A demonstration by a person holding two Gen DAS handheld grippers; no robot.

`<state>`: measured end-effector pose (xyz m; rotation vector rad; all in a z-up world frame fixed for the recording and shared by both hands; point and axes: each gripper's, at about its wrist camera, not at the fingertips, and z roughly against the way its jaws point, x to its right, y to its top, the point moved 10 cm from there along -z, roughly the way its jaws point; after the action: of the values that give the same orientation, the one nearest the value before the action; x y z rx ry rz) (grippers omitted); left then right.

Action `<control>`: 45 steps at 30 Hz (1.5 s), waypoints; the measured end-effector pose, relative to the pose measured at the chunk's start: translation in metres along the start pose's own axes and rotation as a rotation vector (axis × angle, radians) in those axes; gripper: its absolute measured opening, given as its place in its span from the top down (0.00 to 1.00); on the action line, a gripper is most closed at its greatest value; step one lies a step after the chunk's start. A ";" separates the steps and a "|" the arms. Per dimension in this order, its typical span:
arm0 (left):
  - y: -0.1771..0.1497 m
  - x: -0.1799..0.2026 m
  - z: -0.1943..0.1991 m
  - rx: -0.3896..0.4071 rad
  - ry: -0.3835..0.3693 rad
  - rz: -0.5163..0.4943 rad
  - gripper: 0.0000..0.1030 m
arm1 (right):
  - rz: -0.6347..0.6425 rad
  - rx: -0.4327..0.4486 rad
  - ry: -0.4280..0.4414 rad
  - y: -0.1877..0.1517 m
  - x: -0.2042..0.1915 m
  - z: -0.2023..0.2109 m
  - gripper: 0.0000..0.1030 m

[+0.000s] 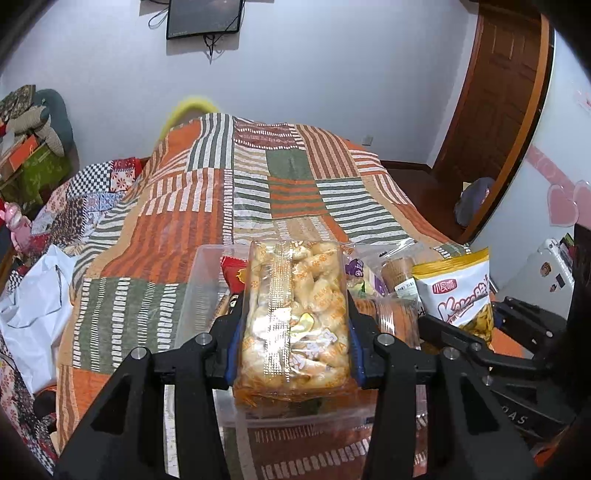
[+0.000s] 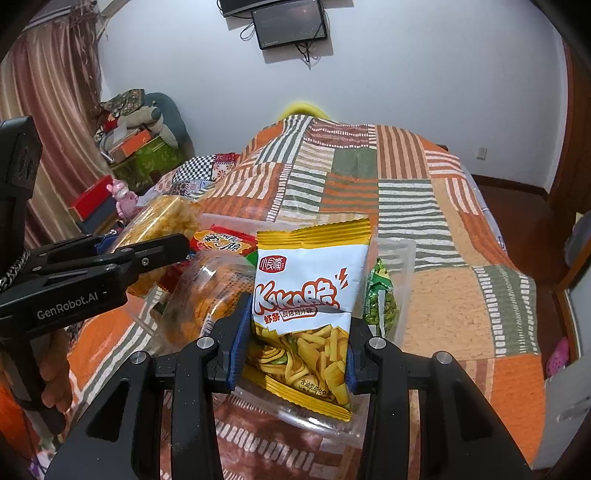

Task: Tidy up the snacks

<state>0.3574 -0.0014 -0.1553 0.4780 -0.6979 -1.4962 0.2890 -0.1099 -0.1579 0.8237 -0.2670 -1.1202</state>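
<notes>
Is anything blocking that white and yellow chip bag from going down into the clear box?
Partly. The chip bag, held in the right tongs, hangs over the clear box, which already holds a green snack pack and a round biscuit pack. Bare floor shows below.

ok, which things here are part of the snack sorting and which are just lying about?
In the job:
- clear pack of wrapped biscuits, in the left gripper
- white and yellow chip bag, in the right gripper
- clear plastic bin
- green pea snack bag

Lying about:
- patchwork bedspread
- wall screen
- pink toy figure
</notes>
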 end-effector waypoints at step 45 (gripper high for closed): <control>-0.005 -0.008 0.158 0.350 0.045 -0.002 0.25 | 0.035 0.312 -0.058 0.028 -0.026 0.127 0.28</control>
<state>0.2468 0.0269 -0.0453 0.7747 -0.9287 -1.3642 0.2239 -0.1389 -0.0466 1.0583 -0.5114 -1.0850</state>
